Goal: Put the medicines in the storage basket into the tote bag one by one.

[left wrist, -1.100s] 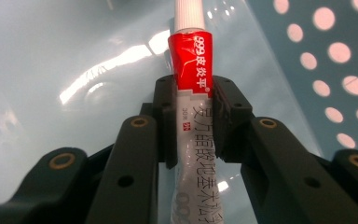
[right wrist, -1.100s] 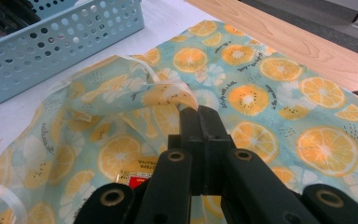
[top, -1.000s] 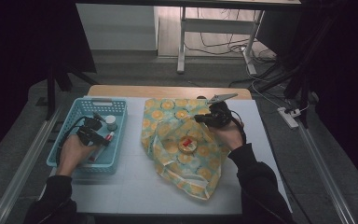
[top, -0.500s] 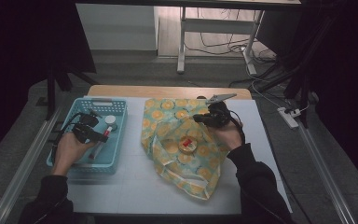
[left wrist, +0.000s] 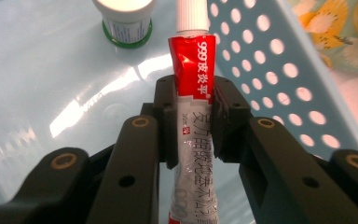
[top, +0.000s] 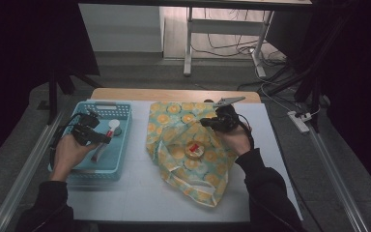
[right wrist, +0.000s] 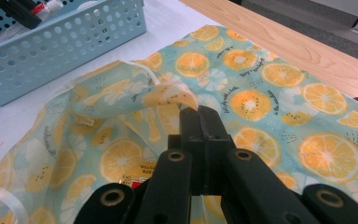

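Across the white bench (top: 140, 203) lies a crumpled cloth (top: 188, 145) printed with orange slices on pale green, spread right of centre, with a small round tin (top: 193, 150) resting on its middle folds. Left of the cloth and just beside it stands a light blue perforated basket (top: 101, 169). The right tool (right wrist: 199, 112), held in the person's right hand (top: 235, 140) over the cloth's far right part, has its jaws pressed fully together on a raised fold of the cloth; the fold stands up right at the jaw tips in the right gripper view. The left tool (left wrist: 192, 109), held in the left hand (top: 67, 152) over the basket, has its jaws closed on a red and white ointment tube (left wrist: 192, 93). The tube runs lengthwise between the jaws, its white cap (left wrist: 192, 16) sticking out past the tips, its flat end toward the camera. Beyond the cap, on the basket floor, sits a small white jar (left wrist: 125, 18) with a green base ring.
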The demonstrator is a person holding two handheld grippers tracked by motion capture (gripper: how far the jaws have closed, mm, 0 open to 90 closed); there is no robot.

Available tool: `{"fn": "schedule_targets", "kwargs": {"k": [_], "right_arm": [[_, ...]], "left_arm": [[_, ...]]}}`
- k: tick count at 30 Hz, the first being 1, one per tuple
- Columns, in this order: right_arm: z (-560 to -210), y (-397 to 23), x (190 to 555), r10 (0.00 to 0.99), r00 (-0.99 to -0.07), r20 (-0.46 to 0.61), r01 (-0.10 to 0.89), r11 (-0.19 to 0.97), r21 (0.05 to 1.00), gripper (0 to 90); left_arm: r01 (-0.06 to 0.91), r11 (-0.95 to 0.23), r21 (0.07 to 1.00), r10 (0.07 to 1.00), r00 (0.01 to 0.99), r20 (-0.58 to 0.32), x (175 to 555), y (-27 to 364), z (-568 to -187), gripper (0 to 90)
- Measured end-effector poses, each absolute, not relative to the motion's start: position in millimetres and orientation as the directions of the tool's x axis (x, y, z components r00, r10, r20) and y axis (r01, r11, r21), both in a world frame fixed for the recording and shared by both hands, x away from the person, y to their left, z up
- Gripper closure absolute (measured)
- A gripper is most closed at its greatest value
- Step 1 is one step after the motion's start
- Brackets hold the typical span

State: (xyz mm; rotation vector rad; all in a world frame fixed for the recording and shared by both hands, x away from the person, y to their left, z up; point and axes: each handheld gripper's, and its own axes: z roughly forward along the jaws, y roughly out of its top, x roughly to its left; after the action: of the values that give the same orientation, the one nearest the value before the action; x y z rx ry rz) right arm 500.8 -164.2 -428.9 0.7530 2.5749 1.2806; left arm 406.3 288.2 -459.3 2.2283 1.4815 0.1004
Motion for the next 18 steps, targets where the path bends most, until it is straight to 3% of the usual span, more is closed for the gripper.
{"fn": "schedule_targets", "kwargs": {"k": [18], "right_arm": [[-428, -166, 501, 0.512, -0.856, 0.074, 0.364, 0.496, 0.788, 90.0]], "left_arm": [[0.799, -0.348, 0.491, 0.847, 0.492, -0.201, 399, 271, -416, 74.2]]}}
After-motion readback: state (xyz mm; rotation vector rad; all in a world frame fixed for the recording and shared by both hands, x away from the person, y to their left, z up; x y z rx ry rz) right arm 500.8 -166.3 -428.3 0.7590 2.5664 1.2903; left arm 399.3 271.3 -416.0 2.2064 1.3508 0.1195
